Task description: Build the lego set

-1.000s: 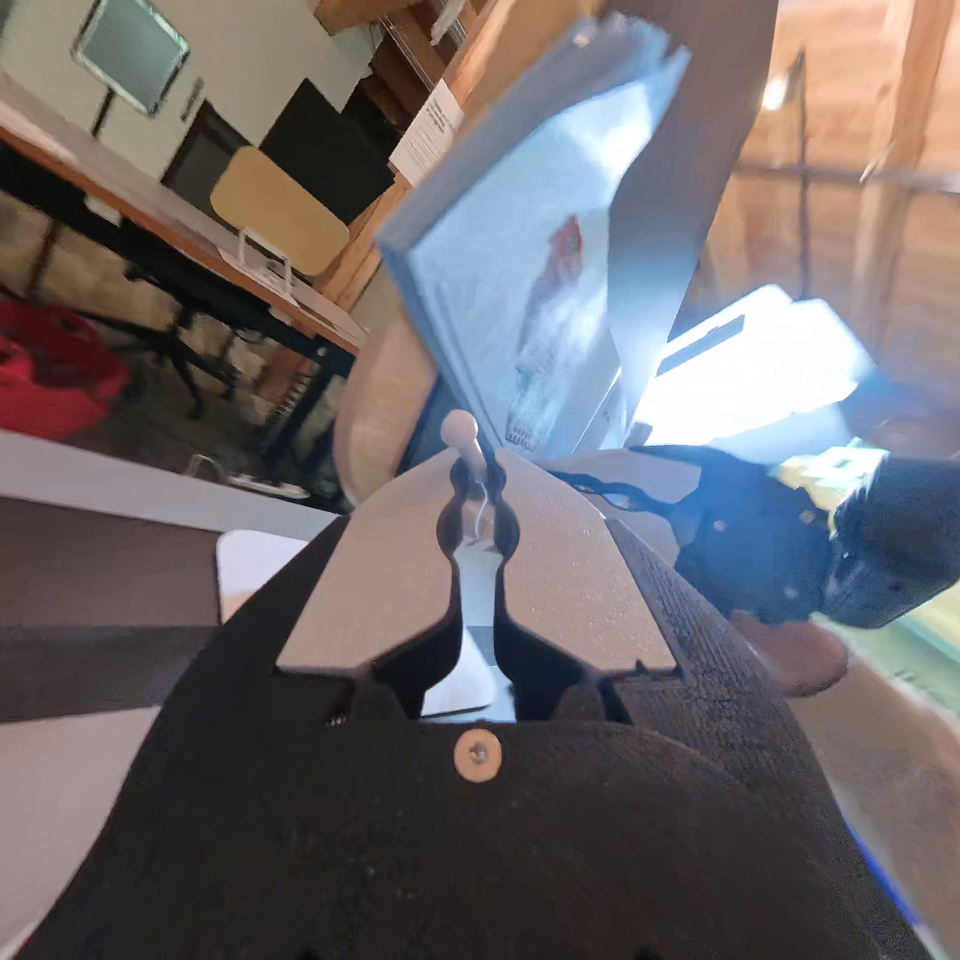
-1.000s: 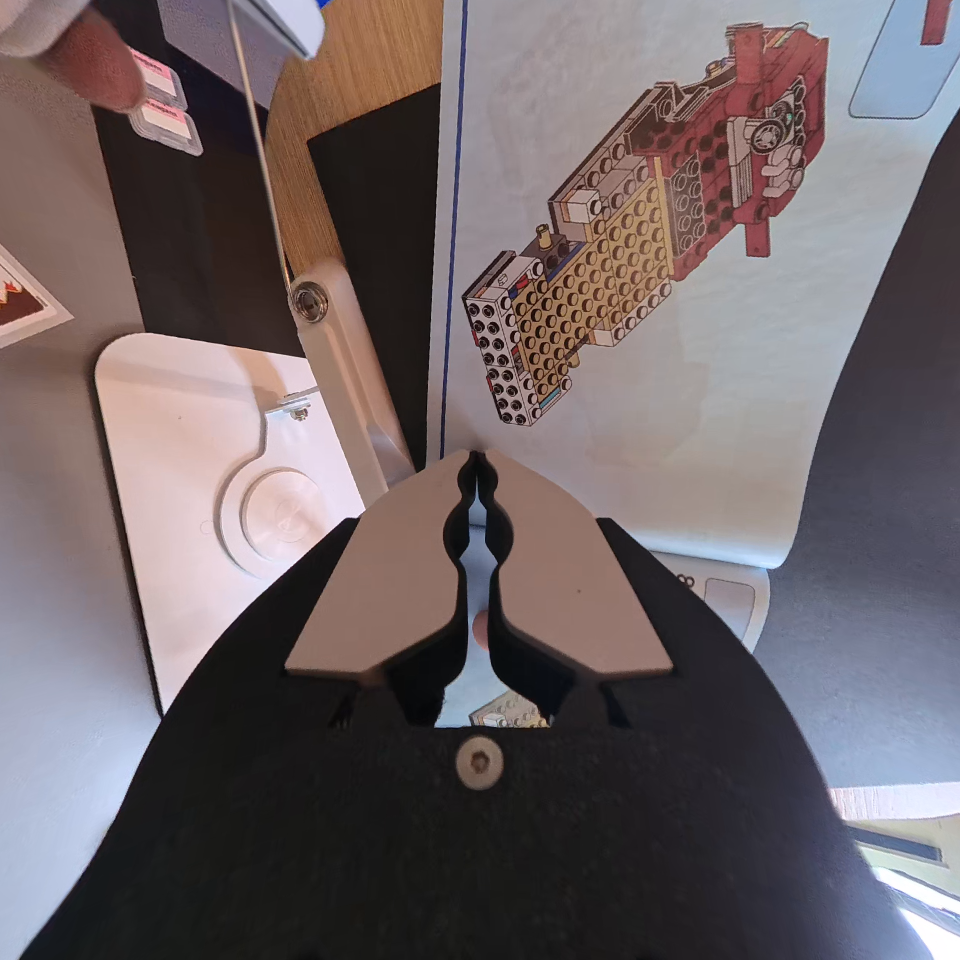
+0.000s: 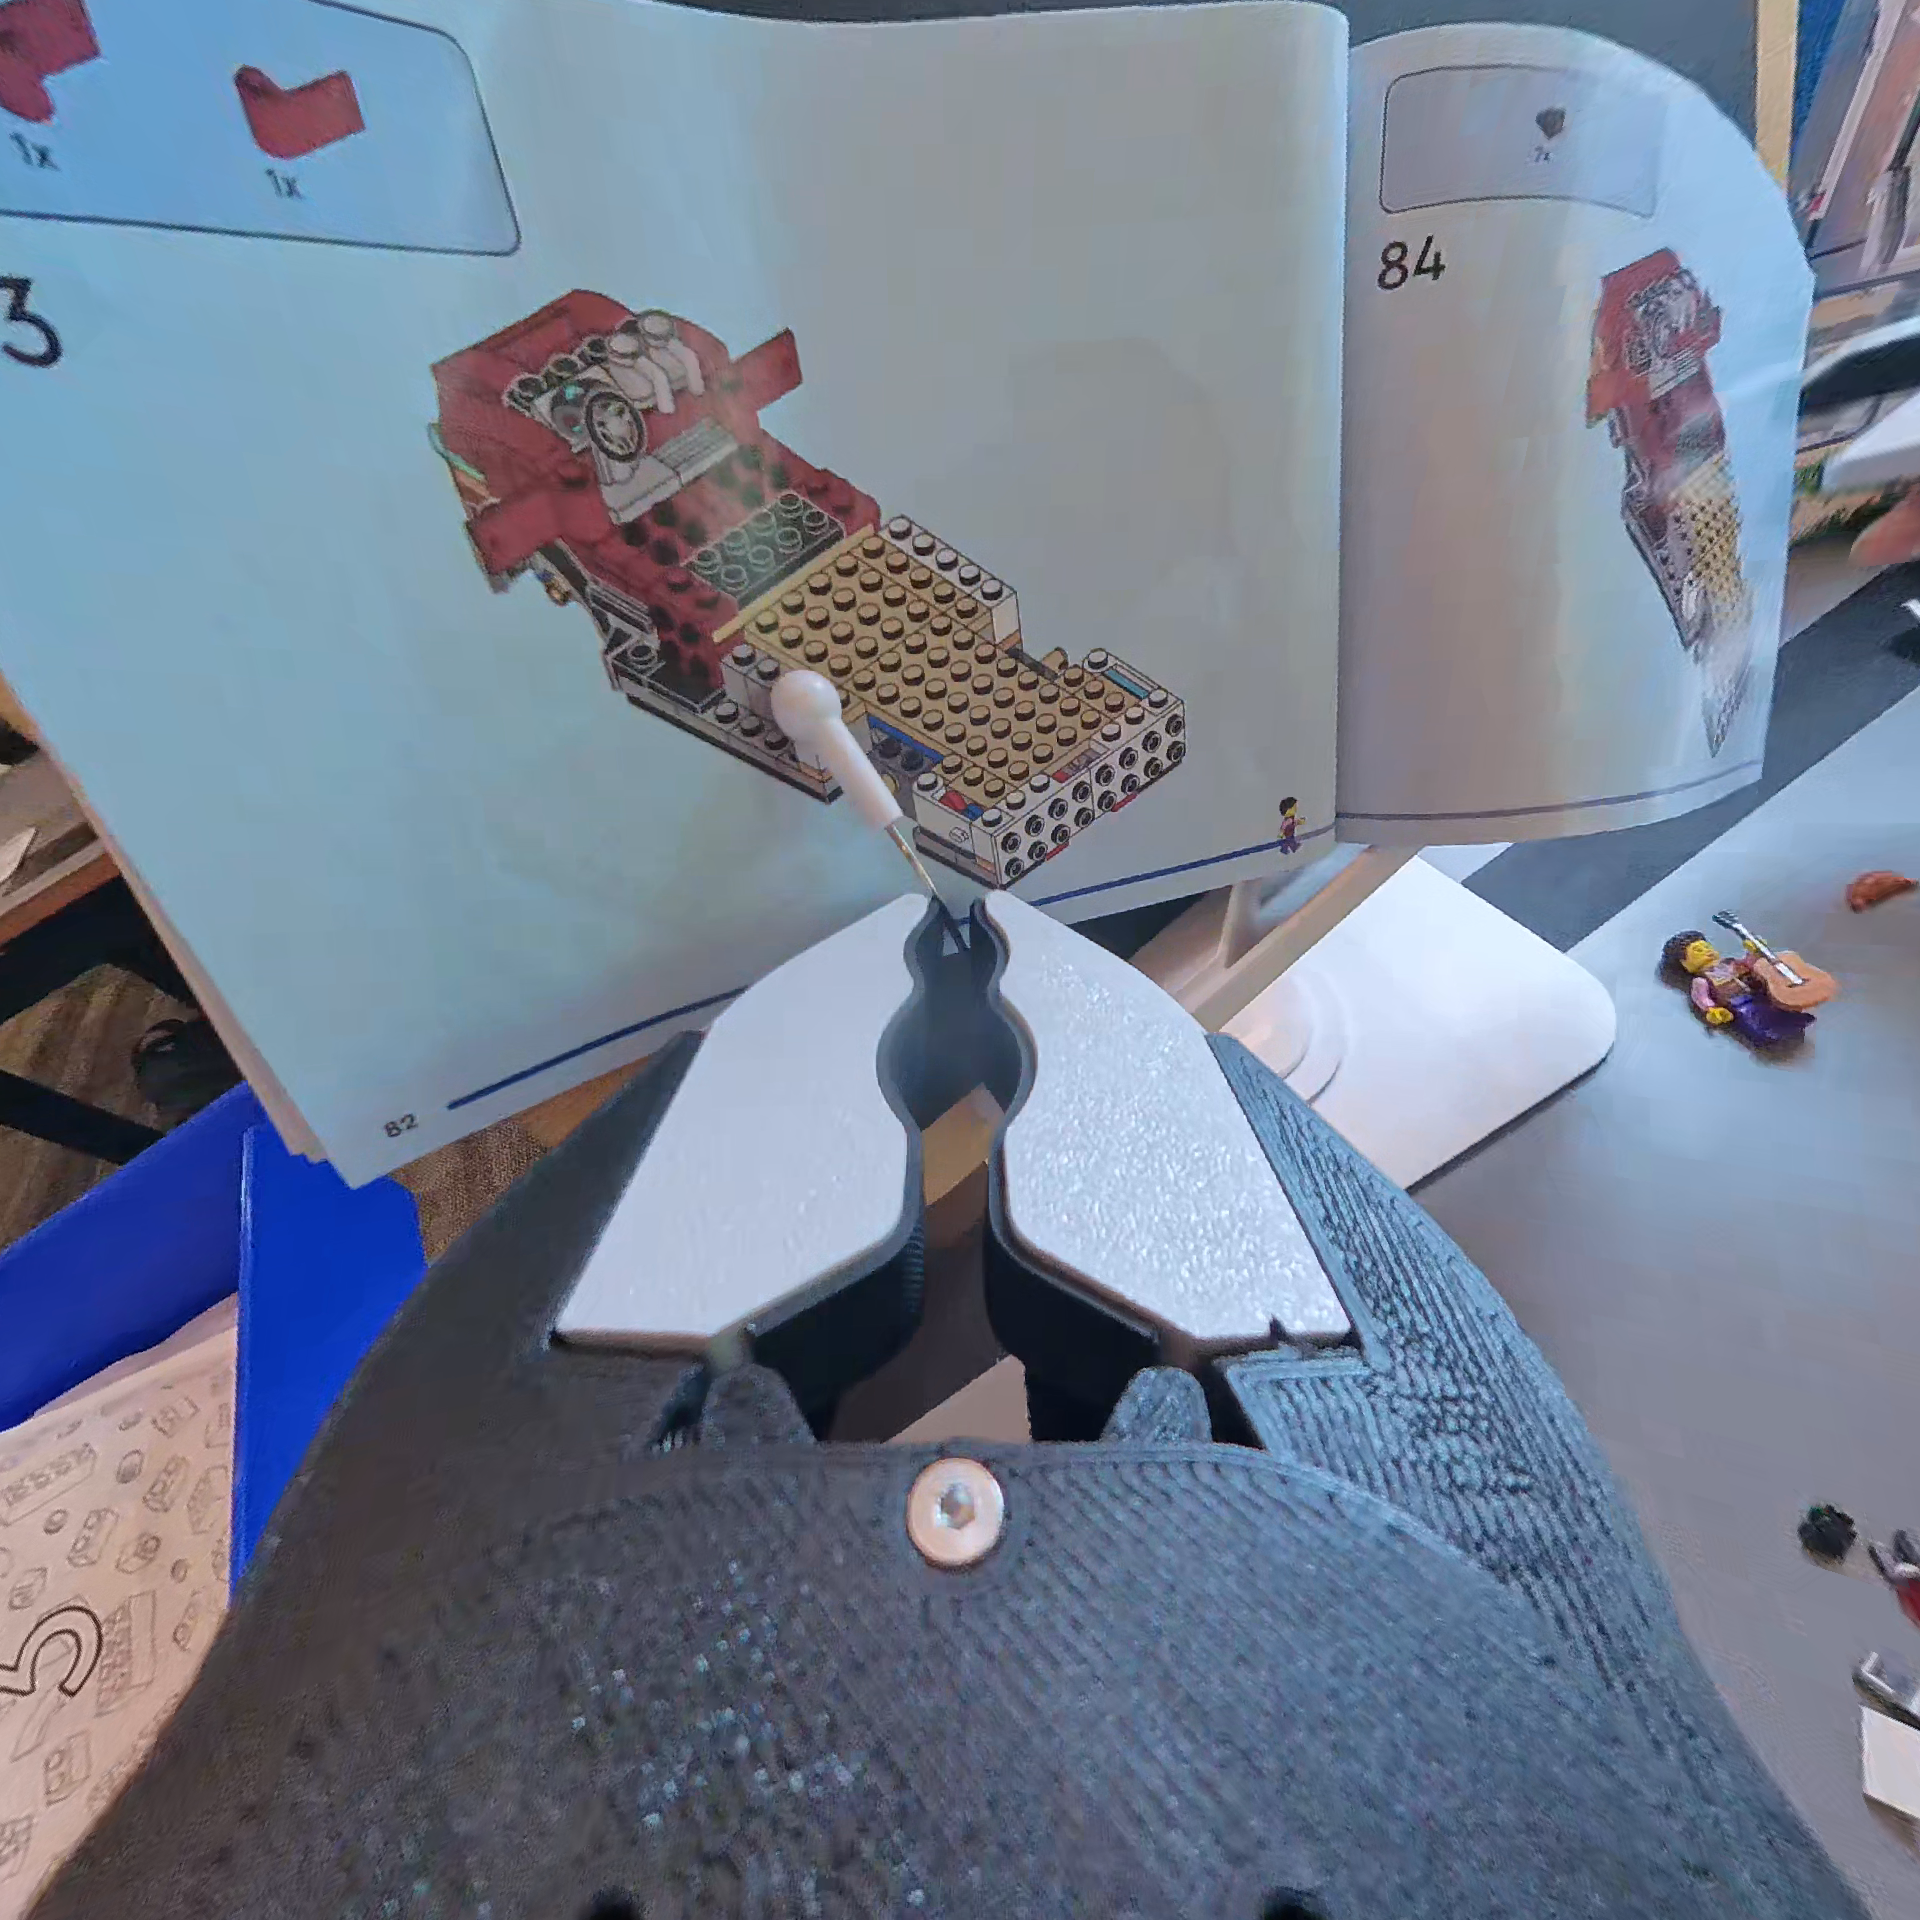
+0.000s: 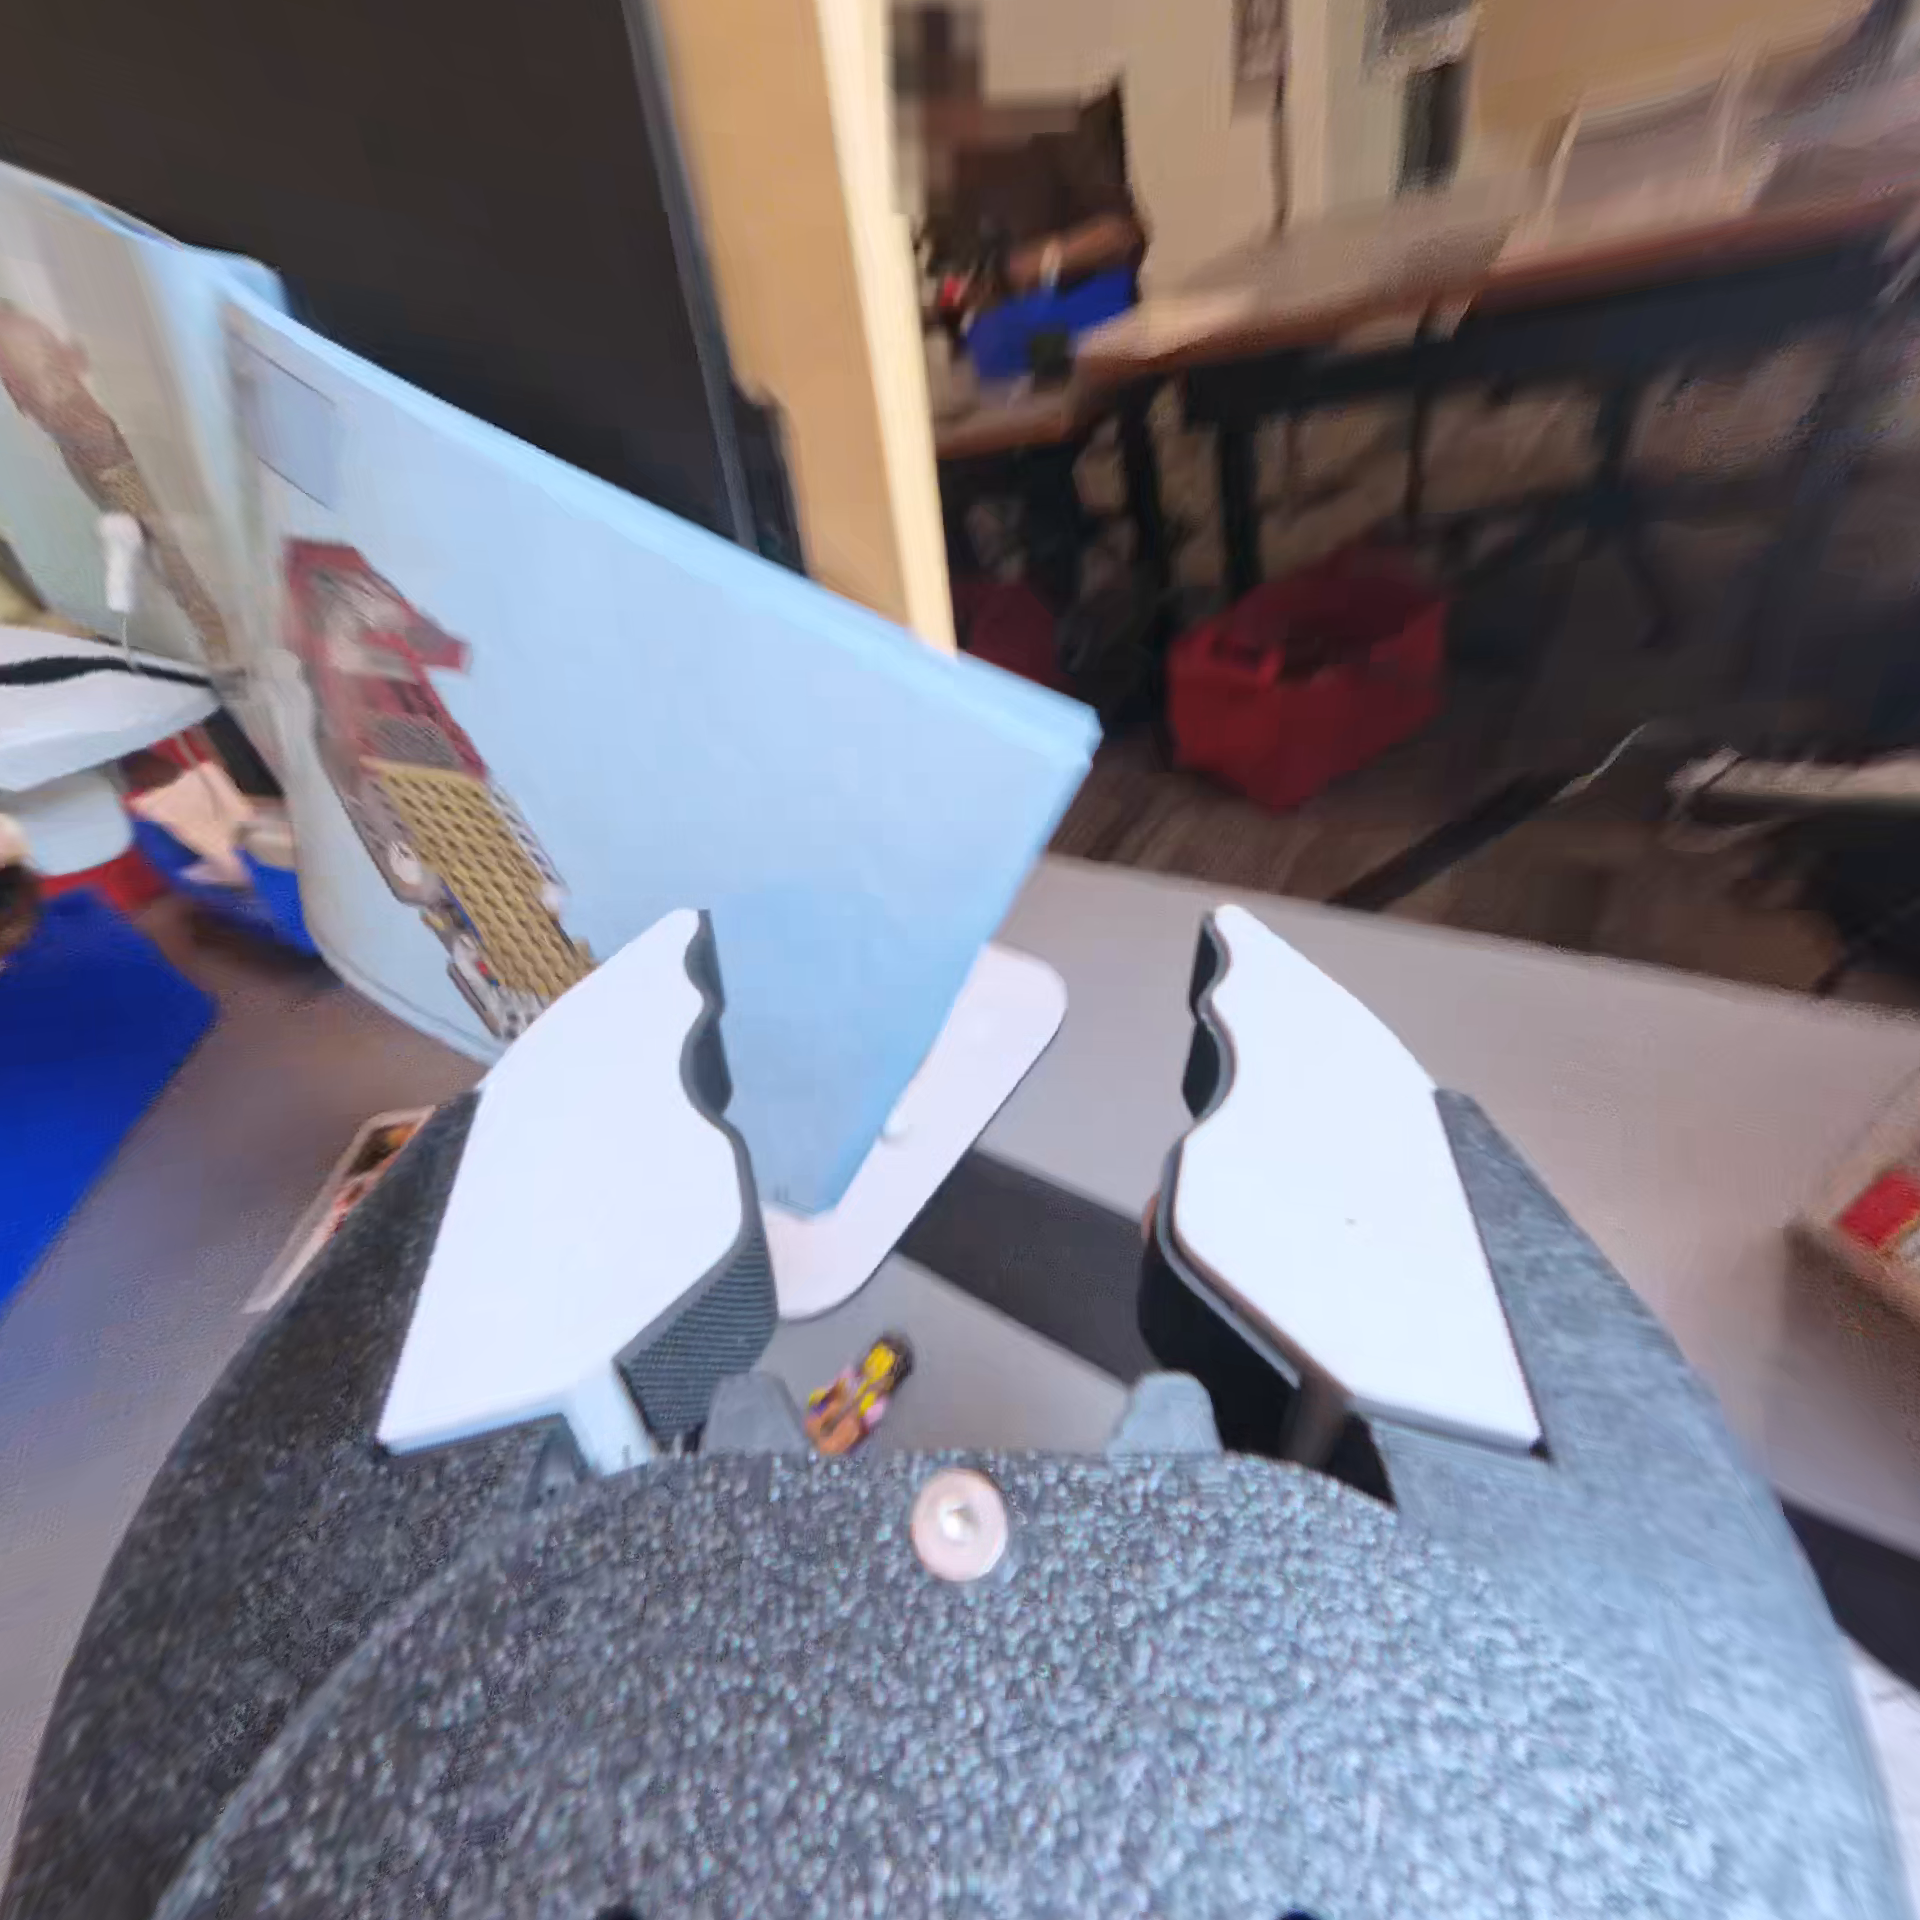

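Left gripper (image 3: pixel 951 920) has its fingers pinched on the thin wire of a white-tipped page clip (image 3: pixel 831 743), right against the open instruction booklet (image 3: pixel 727 468) on its white stand (image 3: pixel 1455 997). Right gripper (image 4: pixel 951 997) gapes wide, empty, beside the booklet's page edge.

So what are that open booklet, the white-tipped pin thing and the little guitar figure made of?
Booklet: paper, apparently semi-gloss; the pages curl and carry printed pictures.
Pin: a smooth white bulb and sleeve, probably plastic, on a thin shiny wire that looks like metal, running down between the nearly closed fingers of the left tool.
Figure: glossy moulded plastic, judging by its hard, bright-coloured parts.
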`<move>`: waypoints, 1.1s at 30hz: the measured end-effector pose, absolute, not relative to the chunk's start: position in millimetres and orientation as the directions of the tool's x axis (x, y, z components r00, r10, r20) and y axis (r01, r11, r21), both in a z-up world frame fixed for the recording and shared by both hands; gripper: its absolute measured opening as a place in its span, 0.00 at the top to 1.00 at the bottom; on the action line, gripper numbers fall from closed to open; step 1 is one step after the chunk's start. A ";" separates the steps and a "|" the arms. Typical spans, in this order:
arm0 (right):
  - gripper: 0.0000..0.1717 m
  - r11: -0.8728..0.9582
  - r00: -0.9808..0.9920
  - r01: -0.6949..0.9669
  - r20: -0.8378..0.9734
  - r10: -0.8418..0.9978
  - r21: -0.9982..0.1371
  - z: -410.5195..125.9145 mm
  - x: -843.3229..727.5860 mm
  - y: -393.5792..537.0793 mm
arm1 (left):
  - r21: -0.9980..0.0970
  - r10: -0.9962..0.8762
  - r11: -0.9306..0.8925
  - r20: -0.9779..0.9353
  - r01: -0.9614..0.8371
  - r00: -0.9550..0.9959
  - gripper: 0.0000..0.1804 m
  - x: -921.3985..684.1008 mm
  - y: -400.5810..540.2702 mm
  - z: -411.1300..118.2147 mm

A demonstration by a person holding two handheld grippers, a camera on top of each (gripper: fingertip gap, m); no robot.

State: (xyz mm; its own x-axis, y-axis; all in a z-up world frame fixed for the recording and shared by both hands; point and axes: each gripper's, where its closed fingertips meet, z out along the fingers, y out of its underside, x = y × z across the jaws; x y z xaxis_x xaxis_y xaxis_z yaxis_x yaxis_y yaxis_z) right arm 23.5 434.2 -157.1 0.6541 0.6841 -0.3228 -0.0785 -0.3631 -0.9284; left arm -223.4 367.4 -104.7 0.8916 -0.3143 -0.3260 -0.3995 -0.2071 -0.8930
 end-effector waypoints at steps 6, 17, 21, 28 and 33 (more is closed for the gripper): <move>0.65 -0.531 0.316 -0.149 -0.549 0.774 -0.834 -177.6 -4.4 412.1 | -0.881 -0.313 -0.217 -0.346 -0.421 0.884 0.97 -220.2 369.1 -104.0; 0.98 -0.114 0.558 0.127 -0.024 0.830 -0.985 -88.8 17.4 428.7 | -0.870 -0.312 -0.204 -0.377 -0.449 0.872 0.97 -216.2 367.5 -103.3; 0.98 -0.110 0.583 0.299 0.090 0.808 -0.948 -78.1 6.7 441.1 | -0.873 -0.286 -0.205 -0.379 -0.443 0.880 0.97 -218.9 366.3 -102.9; 0.91 -0.039 0.655 0.314 0.187 0.732 -0.949 -98.3 10.9 443.8 | -0.878 -0.274 -0.199 -0.377 -0.435 0.885 0.96 -224.8 364.0 -102.9; 0.76 -0.070 0.755 0.254 0.152 0.638 -0.965 -96.6 30.4 441.1 | -0.881 -0.273 -0.189 -0.377 -0.434 0.885 0.96 -224.2 363.4 -103.0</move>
